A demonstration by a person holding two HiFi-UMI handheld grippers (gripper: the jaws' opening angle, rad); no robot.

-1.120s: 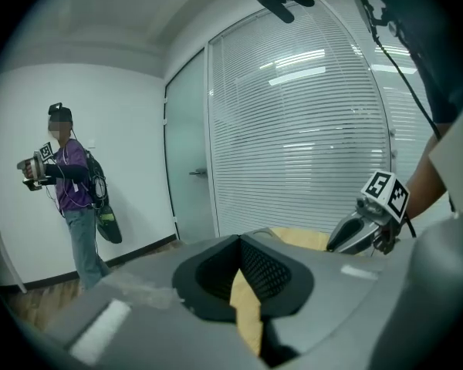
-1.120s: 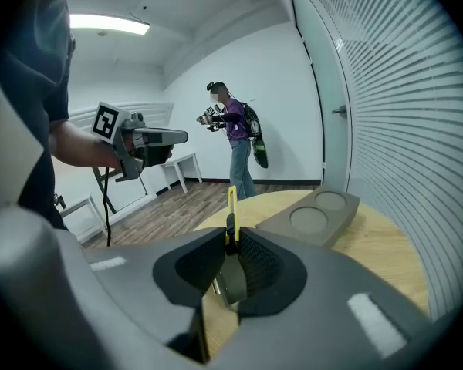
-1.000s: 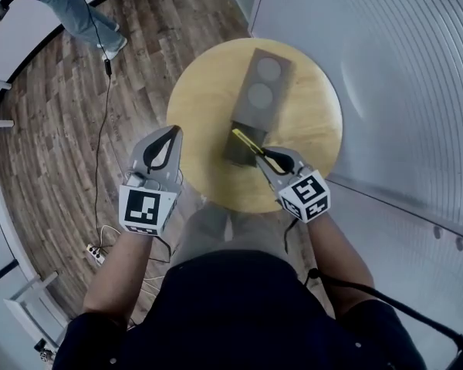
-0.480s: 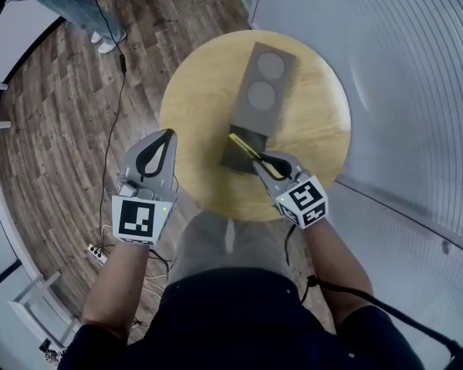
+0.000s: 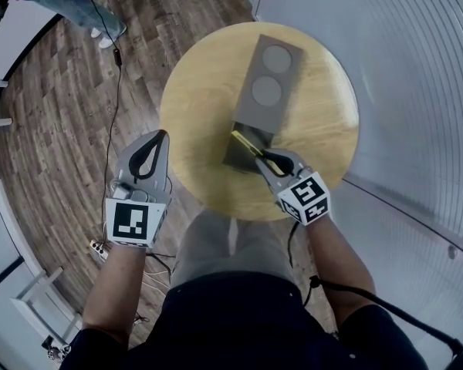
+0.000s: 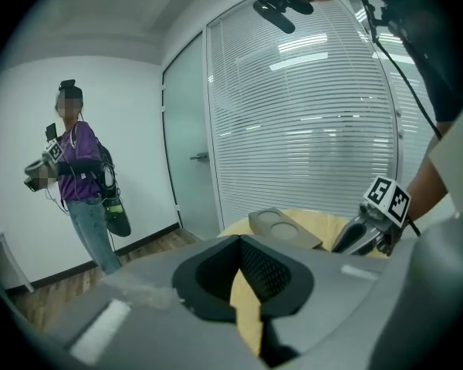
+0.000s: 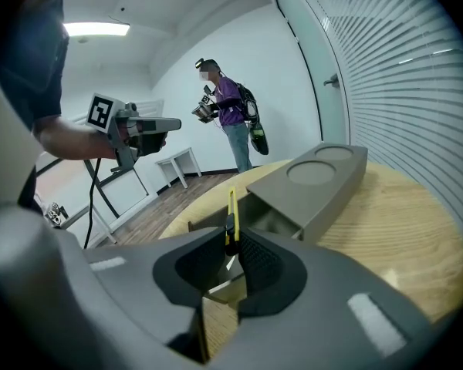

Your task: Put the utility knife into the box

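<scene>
R gripper (image 5: 264, 156) has sunk a little over the last sec. Jaws are no wider than before, clamped on the utility knife (image 5: 247, 142). The knife is yellow and slim, and sticks out of the jaws toward 11 o'clock.

The right gripper view shows the knife (image 7: 231, 210) pinched edge-on between the pads, its free end over the drawer (image 7: 274, 222). The drawer is pulled out of the grey box (image 7: 324, 179) toward the person.

From the head view the box (image 5: 266, 83) runs from the counter (image 5: 201, 106) centre out to 12–1 o'clock. The open drawer (image 5: 241, 157) is at its 6 o'clock end, right under the knife. Can't tell if the knife touches the drawer yet; it looks just above it.

L gripper (image 5: 160, 134) has also dropped and sits off the counter rim at abt 8 o'clock. Its jaws are together w/ nothing in them (image 6: 239, 237), and it plays no part.

Meaning: the carry is basically done and the knife is lined up over the opening. What's left, I'd judge, is a bit lower, let go, then prob. push the drawer shut. Risk: the long knife lies slantwise to the drawer, so an end may catch a wall on release.
</scene>
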